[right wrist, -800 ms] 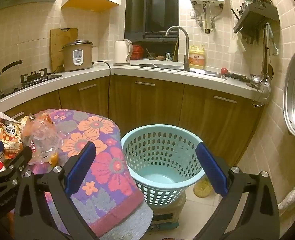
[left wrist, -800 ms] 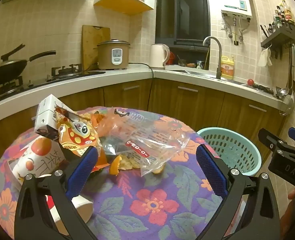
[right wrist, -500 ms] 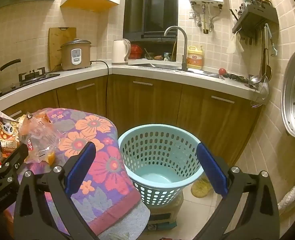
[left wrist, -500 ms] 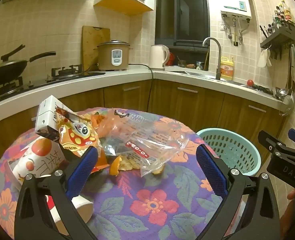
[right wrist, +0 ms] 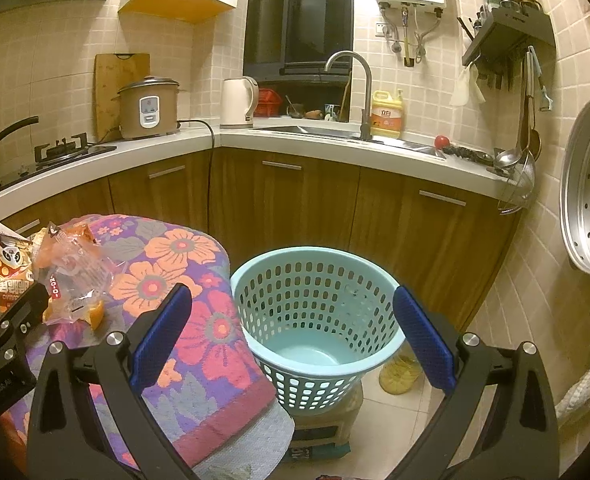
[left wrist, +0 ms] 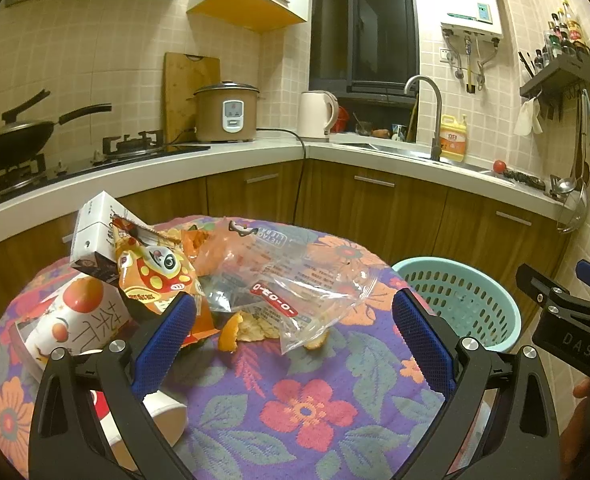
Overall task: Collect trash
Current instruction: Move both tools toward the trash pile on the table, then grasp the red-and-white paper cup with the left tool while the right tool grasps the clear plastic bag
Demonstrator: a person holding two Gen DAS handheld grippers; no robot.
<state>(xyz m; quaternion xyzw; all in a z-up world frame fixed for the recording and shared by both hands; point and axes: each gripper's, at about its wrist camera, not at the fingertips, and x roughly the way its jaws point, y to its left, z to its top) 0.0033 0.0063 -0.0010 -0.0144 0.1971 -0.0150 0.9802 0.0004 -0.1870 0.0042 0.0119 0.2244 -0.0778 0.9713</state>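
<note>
Facing trash pile [left wrist: 223, 280], L gripper [left wrist: 293, 330] wide, basket [right wrist: 315, 312] beside table

Tablecloth [left wrist: 295, 412]: purple ground with orange and red flowers and grey-green leaves. Basket [right wrist: 315, 312]: pale turquoise, perforated; gripper pads [left wrist: 423, 344]: blue on black frames. Snack bag [left wrist: 155, 276]: orange with yellow dots (panda face printed); clear plastic bag [left wrist: 287, 284] with red label; orange peel [left wrist: 231, 332].

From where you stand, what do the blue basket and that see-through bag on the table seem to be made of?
The laundry-style basket looks like moulded plastic, matte pale blue, with a regular grid of holes. The clear bag looks like thin glossy plastic film: crinkled, shiny, with orange peel showing beneath it.
</note>
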